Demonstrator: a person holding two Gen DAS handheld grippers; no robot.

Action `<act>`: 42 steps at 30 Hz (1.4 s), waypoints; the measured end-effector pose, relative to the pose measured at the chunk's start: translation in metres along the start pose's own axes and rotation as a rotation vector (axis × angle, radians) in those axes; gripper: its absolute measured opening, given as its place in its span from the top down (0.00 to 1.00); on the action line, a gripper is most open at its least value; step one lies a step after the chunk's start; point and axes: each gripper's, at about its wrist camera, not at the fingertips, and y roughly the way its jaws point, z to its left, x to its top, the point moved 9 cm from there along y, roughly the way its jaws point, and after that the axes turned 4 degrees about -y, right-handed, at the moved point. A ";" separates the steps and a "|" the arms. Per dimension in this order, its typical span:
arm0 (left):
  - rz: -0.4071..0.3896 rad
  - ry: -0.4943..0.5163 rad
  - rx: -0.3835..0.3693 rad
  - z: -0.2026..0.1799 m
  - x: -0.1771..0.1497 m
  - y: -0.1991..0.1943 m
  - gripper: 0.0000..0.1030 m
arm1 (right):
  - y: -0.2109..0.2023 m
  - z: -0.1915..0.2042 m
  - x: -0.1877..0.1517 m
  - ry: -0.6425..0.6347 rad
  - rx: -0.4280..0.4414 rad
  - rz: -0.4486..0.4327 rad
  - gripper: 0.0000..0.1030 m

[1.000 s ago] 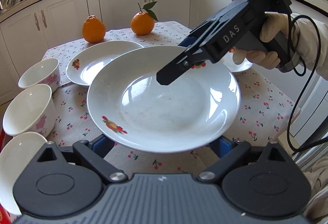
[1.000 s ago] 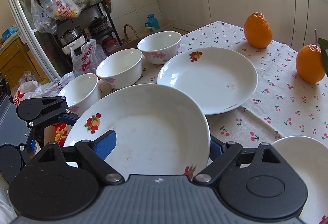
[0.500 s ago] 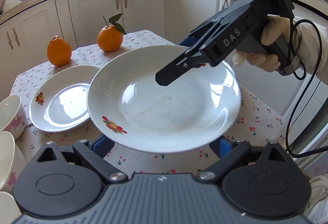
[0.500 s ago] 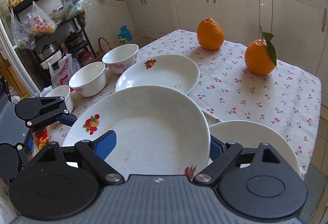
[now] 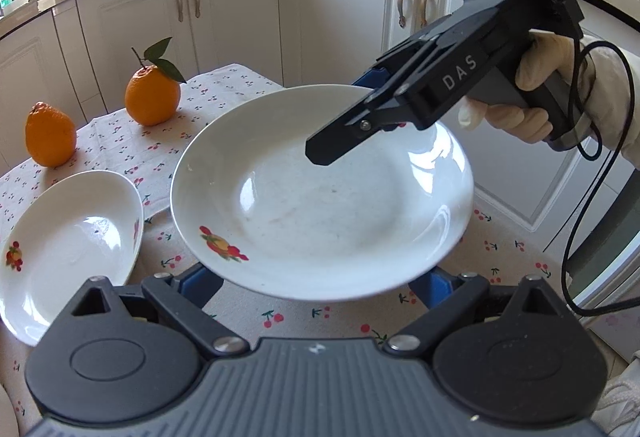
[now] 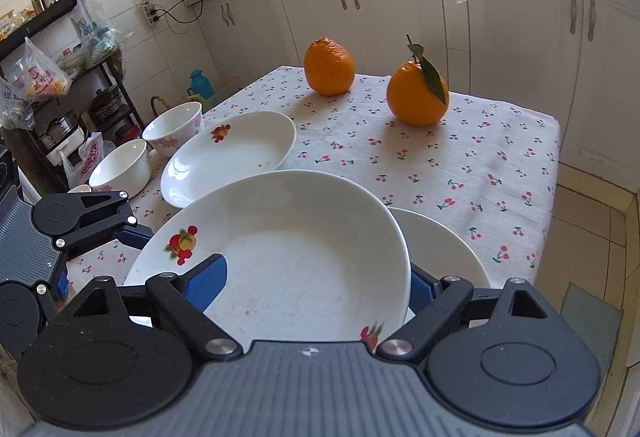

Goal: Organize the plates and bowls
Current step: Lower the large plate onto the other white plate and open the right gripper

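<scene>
the carried plate is held clear above the table, over a second plate largely hidden beneath it, likely its stacking target. right gripper jaws closed on the carried plate's near rim. left gripper fingertips lie under the opposite rim; grip cannot be told.

Bright daylight, sharp, fisheye-bent edges

A glossy white ceramic plate bears a red-and-yellow fruit motif at seven o'clock; the white cotton tablecloth carries small red cherries; two fruits are orange.
</scene>
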 end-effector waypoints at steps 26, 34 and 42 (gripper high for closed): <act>0.035 0.049 -0.051 -0.009 0.012 0.031 0.06 | -0.007 -0.033 -0.023 0.094 -0.040 0.003 0.09; 0.035 0.047 -0.057 -0.008 0.011 0.033 0.05 | -0.009 -0.034 -0.028 0.108 -0.047 0.008 0.09; 0.033 0.020 -0.073 -0.004 0.010 0.036 0.05 | -0.010 -0.037 -0.035 0.126 -0.058 0.018 0.09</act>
